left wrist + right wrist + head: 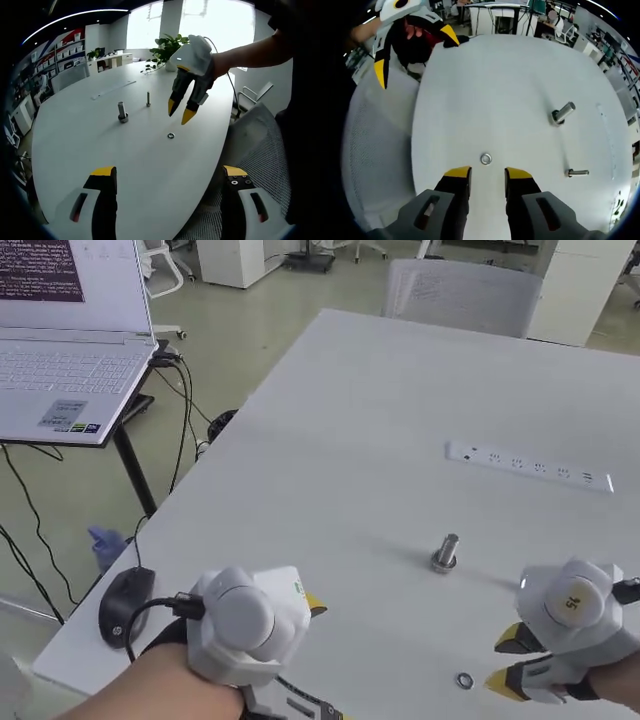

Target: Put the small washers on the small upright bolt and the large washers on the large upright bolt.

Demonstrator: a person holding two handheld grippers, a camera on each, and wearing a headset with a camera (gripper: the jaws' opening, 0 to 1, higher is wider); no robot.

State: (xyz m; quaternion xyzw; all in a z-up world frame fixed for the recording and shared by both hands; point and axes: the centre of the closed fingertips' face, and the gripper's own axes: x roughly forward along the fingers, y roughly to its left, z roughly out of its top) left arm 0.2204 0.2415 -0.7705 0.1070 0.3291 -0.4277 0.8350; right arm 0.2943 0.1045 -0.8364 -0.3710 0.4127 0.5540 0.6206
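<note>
A: Where is the washer (pixel 486 159)?
B: One washer lies flat on the white table (pixel 350 440), hole axis straight up. In the right gripper view it lies at 12 o'clock from the tips of the right gripper (pixel 488 173), just beyond them and not touching.
A: Right claw?
B: Narrow gap between the jaws, nothing in it.
A: Left claw?
B: The left gripper (pixel 169 172) has its jaws spread wide and empty, over the near table edge. In its own view the washer is at 12 o'clock, well ahead. The right gripper hangs tips-down at 1 o'clock from the washer.
A: Bolts?
B: The large bolt (pixel 445 552) stands upright, long axis vertical, shaft pointing up. It has a wider ring at its foot; head or washer, cannot tell. In the head view it is at 12 o'clock from the washer, apart. The small bolt (pixel 148 98) is thin and also upright, near the large bolt at its 1 o'clock in the left gripper view.
A: Other items?
B: A power strip (pixel 528 465) lies at 1 o'clock from the large bolt, long axis roughly 9-to-3. A mouse (pixel 125 602) sits at 9 o'clock from the left gripper, at the table corner. A laptop (pixel 70 360) stands at 10 o'clock, off the table.
</note>
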